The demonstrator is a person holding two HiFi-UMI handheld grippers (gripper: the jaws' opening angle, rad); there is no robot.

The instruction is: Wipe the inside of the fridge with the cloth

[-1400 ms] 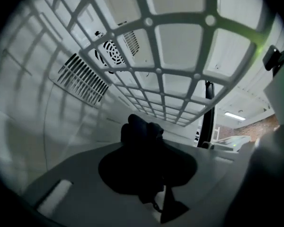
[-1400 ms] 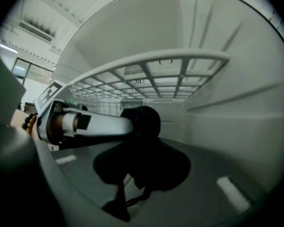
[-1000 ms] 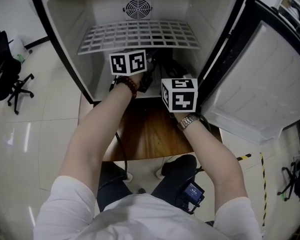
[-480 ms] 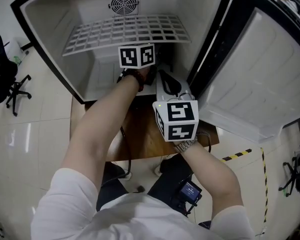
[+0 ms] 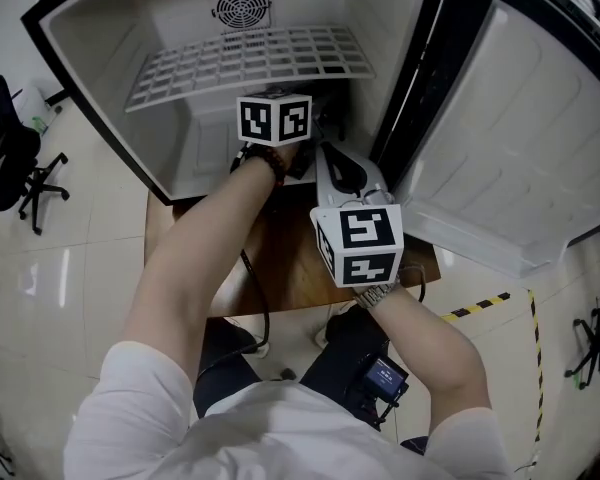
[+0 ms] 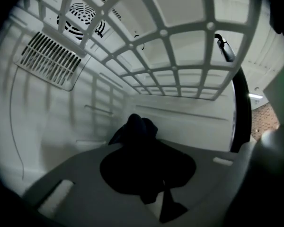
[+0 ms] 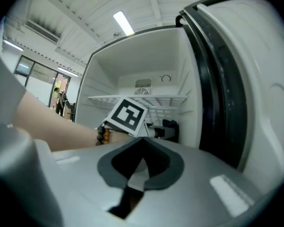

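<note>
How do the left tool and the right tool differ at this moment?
The left tool is clamped on the dark cloth; the right tool is shut on nothing. The left tool reaches inside the fridge under the shelf; the right tool sits outside, in front of the opening. Both point toward the fridge interior.

The fridge (image 5: 100, 58) is white inside with a black frame, the cloth (image 6: 137, 136) dark, the table (image 5: 295, 268) brown wood, the floor (image 5: 70, 268) pale tile.
</note>
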